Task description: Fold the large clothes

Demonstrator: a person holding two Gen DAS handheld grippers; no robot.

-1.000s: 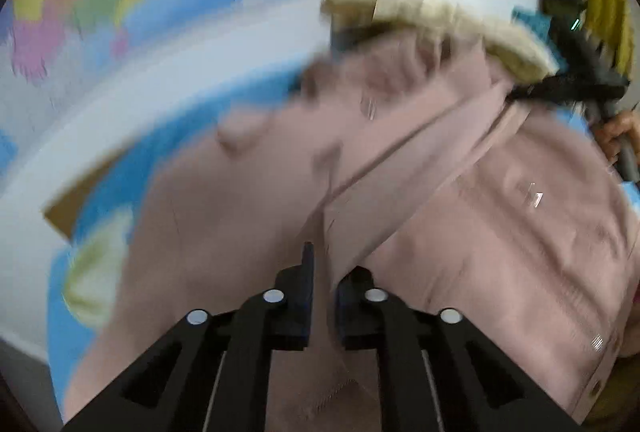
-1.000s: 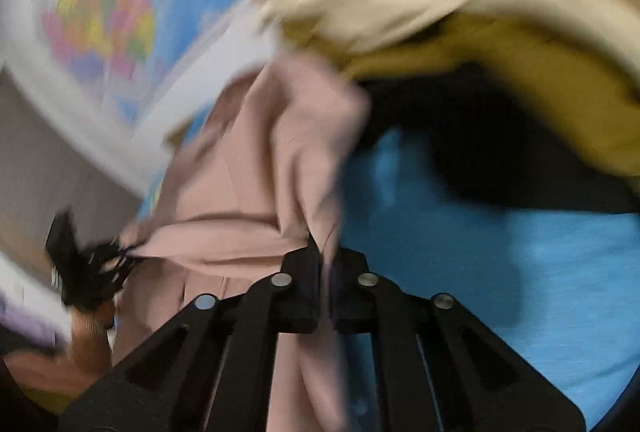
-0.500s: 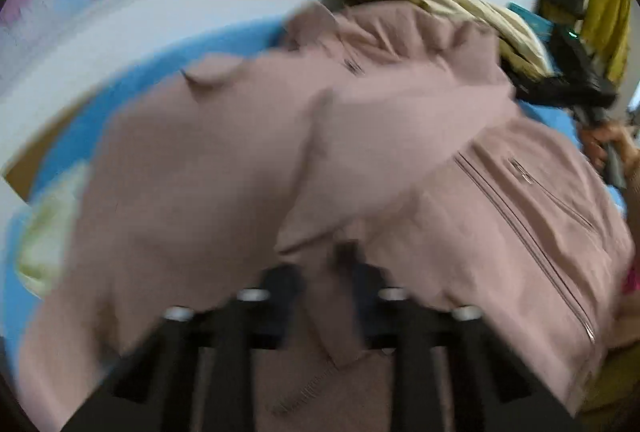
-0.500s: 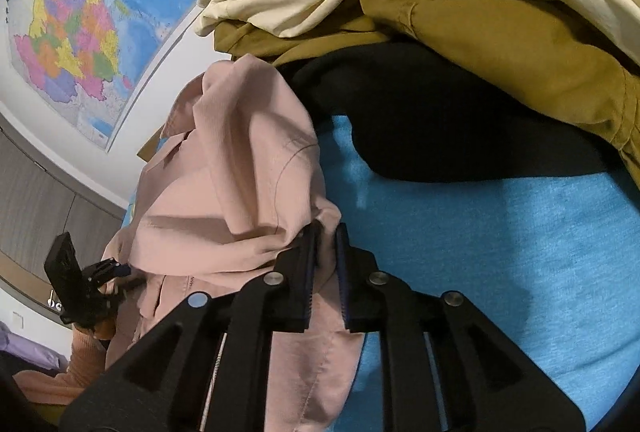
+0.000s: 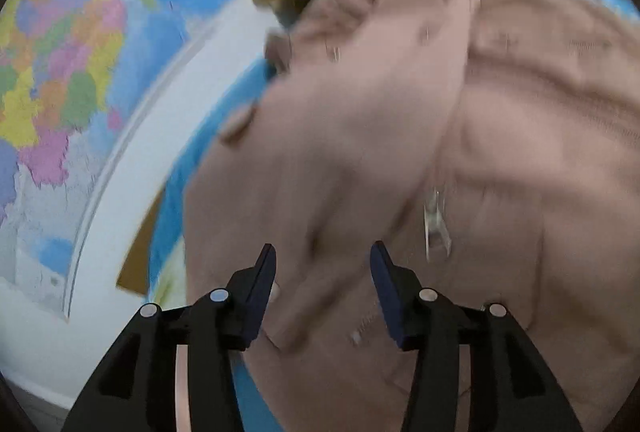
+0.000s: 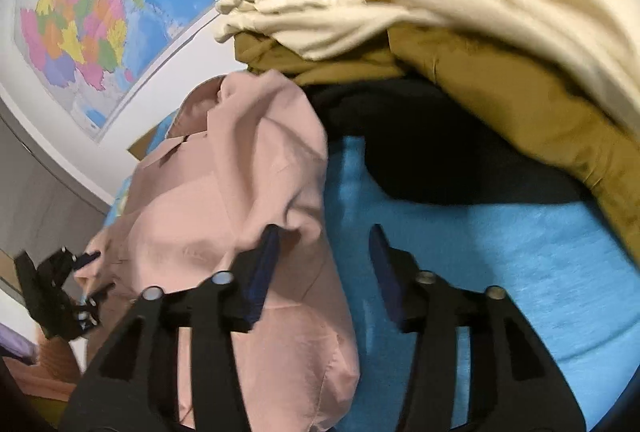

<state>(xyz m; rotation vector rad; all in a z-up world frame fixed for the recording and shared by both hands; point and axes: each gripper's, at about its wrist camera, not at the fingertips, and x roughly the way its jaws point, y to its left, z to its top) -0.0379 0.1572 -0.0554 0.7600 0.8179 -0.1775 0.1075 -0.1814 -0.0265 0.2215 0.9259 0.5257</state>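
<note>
While both pairs of jaws have just been opening, nothing is gripped — the left gripper stands released right over the pink jacket, cloth below and between its fingers but unpinched. Right gripper is likewise released, the jacket's folded edge just beside its left finger, blue bedcover under the gap. Further back, the jacket stretches away toward the piled clothes (cream, mustard, black) by the wall map. Left hand looks nearer the bulk — likely next grab.

Both the left hand-held gripper and right hand-held gripper have just opened.
</note>
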